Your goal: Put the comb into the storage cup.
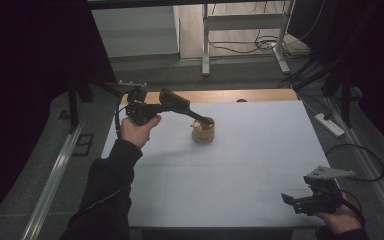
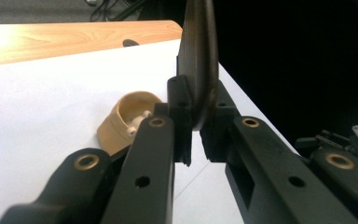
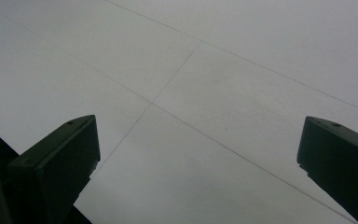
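A round tan wooden cup stands on the white table top, left of the middle, with a small white piece inside it. My left gripper is shut on a dark flat utensil, whose far end reaches down to the cup's rim. In the left gripper view the utensil stands edge-on between the pads of my left gripper, and the cup lies just left of the jaws. My right gripper is held low at the near right corner. Its jaws are wide open over bare table.
A strip of bare wood runs along the table's far edge, with a small dark thing on it. A white power strip and cables lie on the floor to the right. Metal frame legs stand behind the table.
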`<state>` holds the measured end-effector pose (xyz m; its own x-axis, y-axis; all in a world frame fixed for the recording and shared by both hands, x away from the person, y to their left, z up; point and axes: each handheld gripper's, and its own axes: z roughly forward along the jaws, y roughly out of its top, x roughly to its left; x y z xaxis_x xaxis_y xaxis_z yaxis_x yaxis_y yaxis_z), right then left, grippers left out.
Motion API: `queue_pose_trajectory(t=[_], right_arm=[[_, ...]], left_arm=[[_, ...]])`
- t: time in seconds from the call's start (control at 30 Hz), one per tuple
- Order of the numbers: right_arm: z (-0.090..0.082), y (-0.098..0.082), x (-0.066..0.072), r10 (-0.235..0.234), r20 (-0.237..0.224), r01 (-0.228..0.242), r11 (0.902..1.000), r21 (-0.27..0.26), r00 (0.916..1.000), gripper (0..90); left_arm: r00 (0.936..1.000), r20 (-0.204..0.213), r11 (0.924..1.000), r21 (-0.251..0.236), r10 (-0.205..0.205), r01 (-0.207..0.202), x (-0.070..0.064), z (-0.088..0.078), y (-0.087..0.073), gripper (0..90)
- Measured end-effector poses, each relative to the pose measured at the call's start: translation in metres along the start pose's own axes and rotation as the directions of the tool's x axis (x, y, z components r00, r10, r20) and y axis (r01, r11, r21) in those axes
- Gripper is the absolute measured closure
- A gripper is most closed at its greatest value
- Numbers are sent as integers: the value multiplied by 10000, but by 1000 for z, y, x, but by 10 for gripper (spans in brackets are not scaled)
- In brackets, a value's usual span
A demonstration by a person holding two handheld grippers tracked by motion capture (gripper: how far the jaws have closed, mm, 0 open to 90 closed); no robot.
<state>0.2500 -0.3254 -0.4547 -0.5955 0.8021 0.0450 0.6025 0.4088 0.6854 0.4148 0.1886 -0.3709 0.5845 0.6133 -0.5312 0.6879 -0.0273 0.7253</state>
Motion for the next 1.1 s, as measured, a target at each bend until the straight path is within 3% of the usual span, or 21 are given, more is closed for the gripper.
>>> queue_pose_trajectory(t=[0.37, 1.1], right_arm=[[-3, -2, 0, 37, -66, -38, 9999, -123, 10000, 0], [-4, -3, 1, -43, -165, 42, 10000, -68, 9999, 0]], left_arm=[[9990, -422, 9999, 35, -126, 127, 9, 7, 7, 825], [9968, -734, 9988, 338, -331, 356, 20, 21, 13, 825]])
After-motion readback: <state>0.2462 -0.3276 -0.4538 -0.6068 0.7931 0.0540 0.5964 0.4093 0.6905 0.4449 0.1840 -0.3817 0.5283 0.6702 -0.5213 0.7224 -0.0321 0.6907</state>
